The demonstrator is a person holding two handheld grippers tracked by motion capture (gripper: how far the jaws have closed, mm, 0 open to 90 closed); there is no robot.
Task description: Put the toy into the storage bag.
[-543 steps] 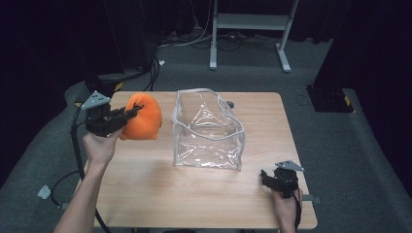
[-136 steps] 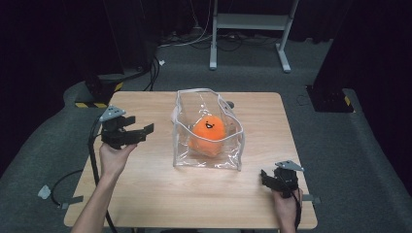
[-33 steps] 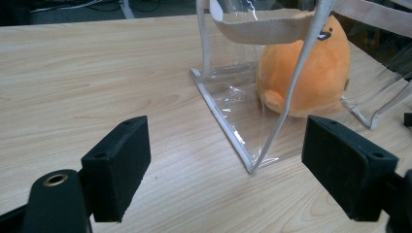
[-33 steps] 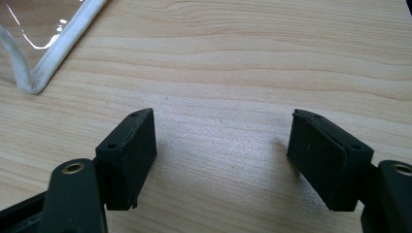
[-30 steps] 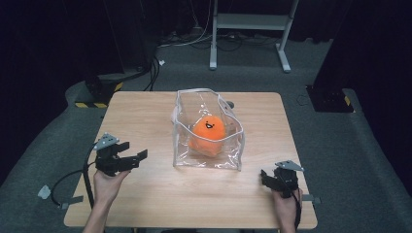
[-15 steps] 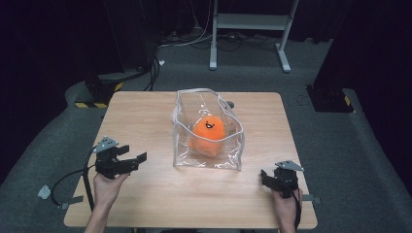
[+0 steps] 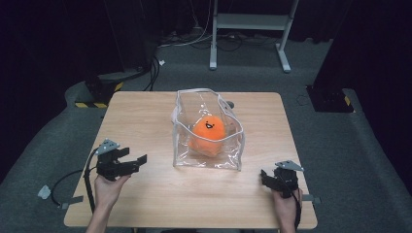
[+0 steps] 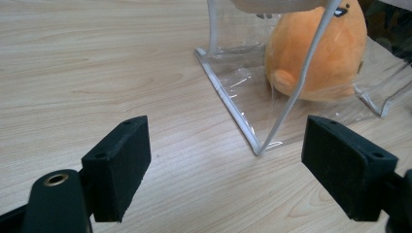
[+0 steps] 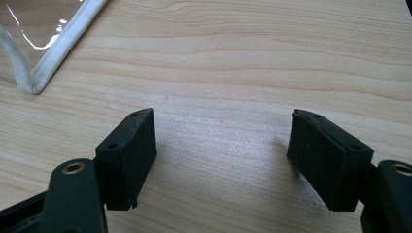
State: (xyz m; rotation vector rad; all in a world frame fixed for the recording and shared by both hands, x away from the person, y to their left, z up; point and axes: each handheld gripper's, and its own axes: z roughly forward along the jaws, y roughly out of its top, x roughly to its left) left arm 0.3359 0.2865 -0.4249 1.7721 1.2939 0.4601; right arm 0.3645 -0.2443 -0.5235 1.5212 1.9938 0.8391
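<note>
No writing reads on the bag [image 7: 208,145] or its orange toy [image 7: 208,133]. Your left gripper [image 7: 138,160] and right gripper [image 7: 265,175] gape wide, empty, over bare worktop [image 7: 145,116].

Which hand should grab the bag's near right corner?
Right. Its open tongs sit just off that corner of the bag; the left tongs are open too but face the opposite side.

Dark room; grey carpet floor [image 7: 311,53]; white desk frame [image 7: 250,22] behind; cables [image 7: 194,41] on floor.
</note>
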